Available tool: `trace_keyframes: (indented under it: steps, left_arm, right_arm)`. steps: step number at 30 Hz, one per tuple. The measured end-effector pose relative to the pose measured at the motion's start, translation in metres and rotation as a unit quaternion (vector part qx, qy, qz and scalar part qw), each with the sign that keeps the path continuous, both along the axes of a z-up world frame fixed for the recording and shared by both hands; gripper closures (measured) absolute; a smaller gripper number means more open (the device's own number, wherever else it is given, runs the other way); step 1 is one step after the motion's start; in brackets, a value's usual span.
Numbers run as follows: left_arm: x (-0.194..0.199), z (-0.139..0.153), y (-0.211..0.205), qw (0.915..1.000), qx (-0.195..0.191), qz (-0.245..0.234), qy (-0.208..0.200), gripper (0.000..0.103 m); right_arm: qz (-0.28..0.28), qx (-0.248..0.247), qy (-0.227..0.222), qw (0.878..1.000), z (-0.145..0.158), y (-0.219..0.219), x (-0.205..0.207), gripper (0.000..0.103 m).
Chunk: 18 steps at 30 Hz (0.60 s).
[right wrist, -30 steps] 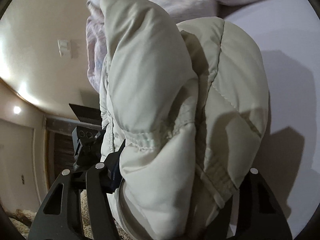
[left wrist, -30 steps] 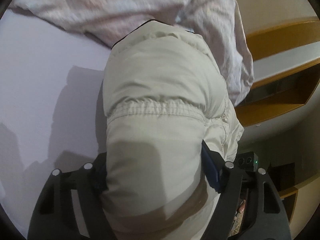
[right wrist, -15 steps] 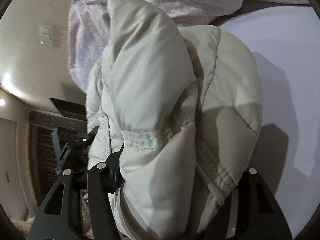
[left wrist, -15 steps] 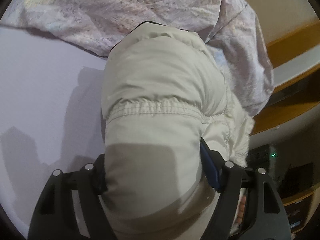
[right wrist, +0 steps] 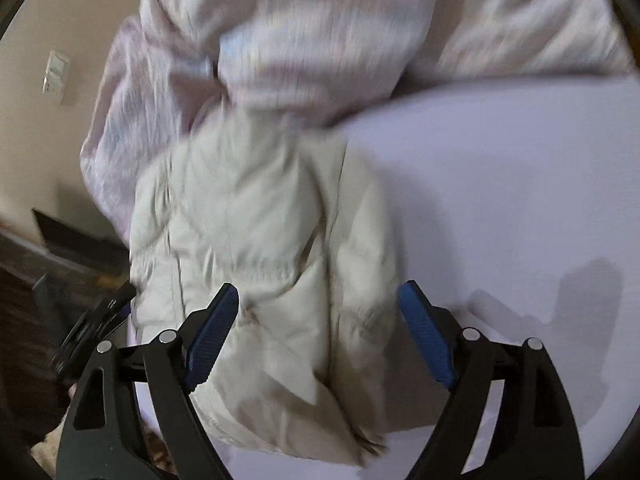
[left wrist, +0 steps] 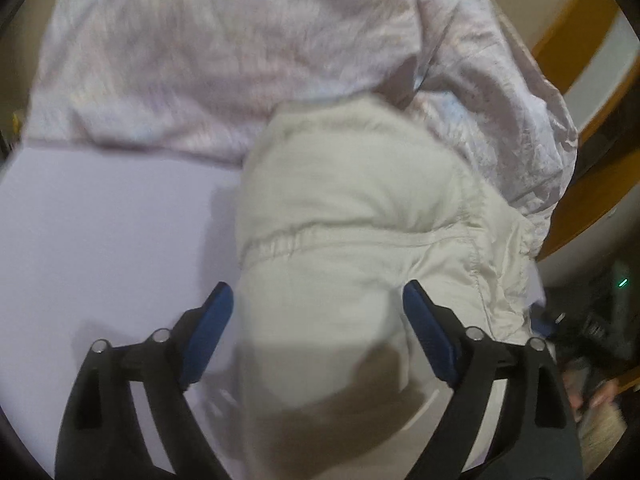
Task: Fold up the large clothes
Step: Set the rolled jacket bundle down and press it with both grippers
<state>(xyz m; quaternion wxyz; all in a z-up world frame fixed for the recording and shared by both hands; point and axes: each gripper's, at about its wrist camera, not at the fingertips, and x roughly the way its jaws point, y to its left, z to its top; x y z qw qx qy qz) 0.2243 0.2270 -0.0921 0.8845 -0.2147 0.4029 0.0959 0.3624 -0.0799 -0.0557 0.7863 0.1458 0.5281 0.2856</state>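
Jacket: the cream padded jacket (left wrist: 352,240) lies bundled on the lilac bed sheet (left wrist: 100,240), its far end against the crumpled pink quilt (left wrist: 224,52) and one side hanging towards the bed's edge.
Left gripper: your left gripper (left wrist: 318,312) has its jaws opening; the jacket's elastic-hemmed fold sits between the blue pads (left wrist: 208,332), but they stand clear of the cloth.
Right gripper: your right gripper (right wrist: 316,312) is opening too; in the right wrist view the jacket (right wrist: 260,248) lies between the pads (right wrist: 424,332) without being pinched.
Step in hand: you appear to be setting the folded bundle down. Let both sides go together, lift straight off the jacket so the pads don't drag the top layer, and check the fold stays stacked.
Watch: puffy filling tends to spring back, so pressing the bundle flat beside the quilt may help.
Change from a second ago: both pairs of pads were then clamped deep into the jacket; now they are spread apart and free of it. The jacket also looks smaller and lower in both views, and more sheet shows around it.
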Motion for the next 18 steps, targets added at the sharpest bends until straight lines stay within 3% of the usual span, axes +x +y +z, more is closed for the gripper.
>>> trace_keyframes:
  steps: [4,9,12,18]
  left_arm:
    - [0.008,0.022,-0.018,0.9992,0.036,-0.014,-0.014,0.009]
    - [0.030,0.020,-0.044,0.9954,0.090,-0.031,0.015,0.008]
    - [0.040,0.011,-0.056,0.9897,0.129,-0.048,0.040,0.008]
    - [0.049,-0.006,-0.063,0.9844,0.151,-0.066,0.061,0.002]
  right_arm:
    - [0.028,-0.018,-0.106,0.994,0.042,0.023,-0.018,0.025]
    - [0.080,-0.104,-0.212,0.968,0.036,0.063,-0.044,0.058]
    - [0.087,-0.154,-0.212,0.961,0.020,0.078,-0.037,0.067]
    - [0.096,-0.197,-0.159,0.963,-0.013,0.083,-0.017,0.068]
